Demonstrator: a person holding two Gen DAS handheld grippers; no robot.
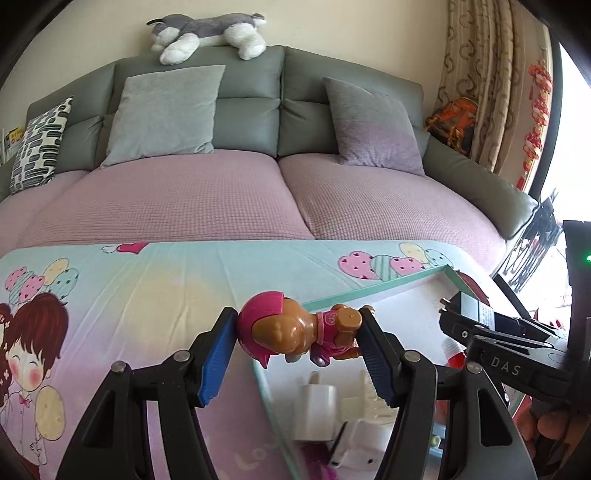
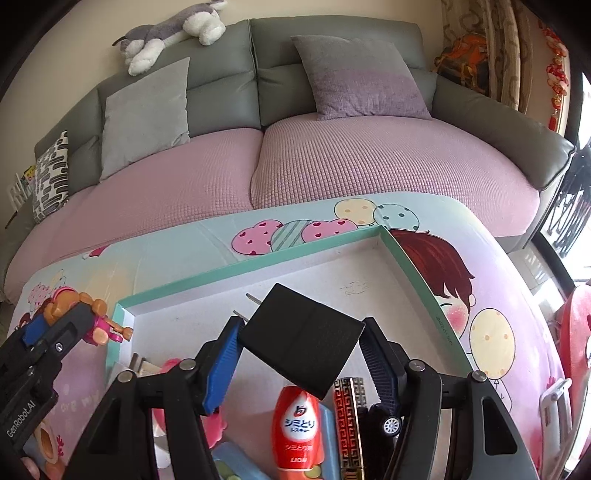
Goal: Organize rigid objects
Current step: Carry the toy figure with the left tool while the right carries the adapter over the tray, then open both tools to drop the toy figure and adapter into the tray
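Tray (image 2: 258, 269) contents behind charger (image 2: 301, 341)

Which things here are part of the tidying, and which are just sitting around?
Tidying: toy puppy in the left gripper; black charger in the right gripper; box; red bottle.

Sitting around: stuffed dog; sofa; cushions.

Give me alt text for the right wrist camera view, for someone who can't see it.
The right tool grips a black plug-in charger block above a shallow white tray with a teal rim, set on a pastel cartoon-print tablecloth. At far left the left tool holds a pink-helmeted toy puppy figure; a grey sofa lies behind.
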